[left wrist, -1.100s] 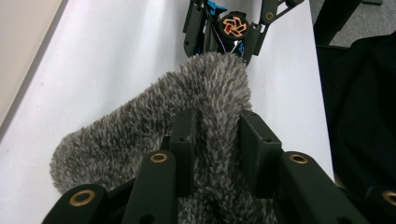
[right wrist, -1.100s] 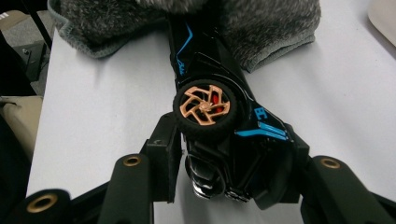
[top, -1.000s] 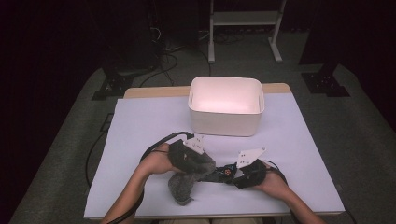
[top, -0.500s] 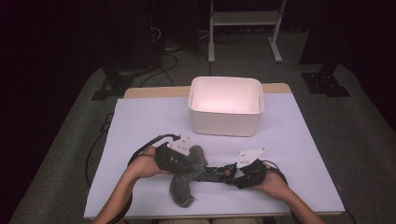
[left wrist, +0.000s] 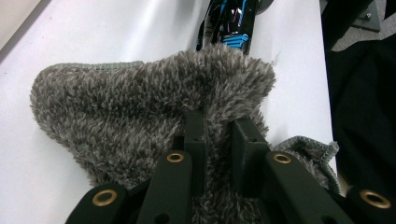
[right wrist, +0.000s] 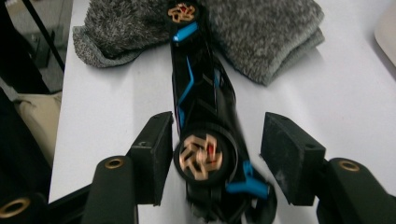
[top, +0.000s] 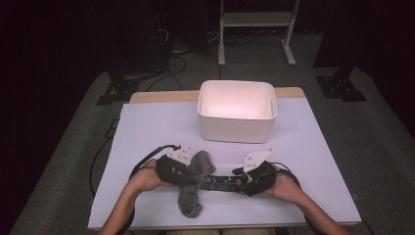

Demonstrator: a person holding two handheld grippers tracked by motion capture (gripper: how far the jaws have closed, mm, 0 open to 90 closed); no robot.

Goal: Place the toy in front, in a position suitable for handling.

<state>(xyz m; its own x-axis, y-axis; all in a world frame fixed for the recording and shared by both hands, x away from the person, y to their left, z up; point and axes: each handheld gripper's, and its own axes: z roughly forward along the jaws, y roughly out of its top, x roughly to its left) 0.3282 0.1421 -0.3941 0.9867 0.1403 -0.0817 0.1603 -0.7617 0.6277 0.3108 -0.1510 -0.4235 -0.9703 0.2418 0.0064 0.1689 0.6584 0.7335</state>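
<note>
1. High view: the left tool (top: 188,172) sits at the near edge of the table (top: 147,132), pinched on a grey fluffy cloth (top: 195,166). The right tool (top: 240,181) meets a black toy car (top: 221,182) lying on its side between the two tools, one end against the cloth. A white bin (top: 236,128) stands well behind them; its inside looks empty.
2. Left gripper view: the left tool (left wrist: 219,135) has its jaws nearly closed on a raised fold of the cloth (left wrist: 140,107). The car (left wrist: 229,23) lies just beyond. The cloth looks soft and light; any bunched fold gives a hold.
3. Right gripper view: the right tool (right wrist: 215,158) stands wide open, jaws either side of the car (right wrist: 201,102) at one wheel, gripping nothing. The car looks stiff, light and glossy, likely slippery; the narrow body is the best hold. The cloth (right wrist: 261,28) lies at its far end.
</note>
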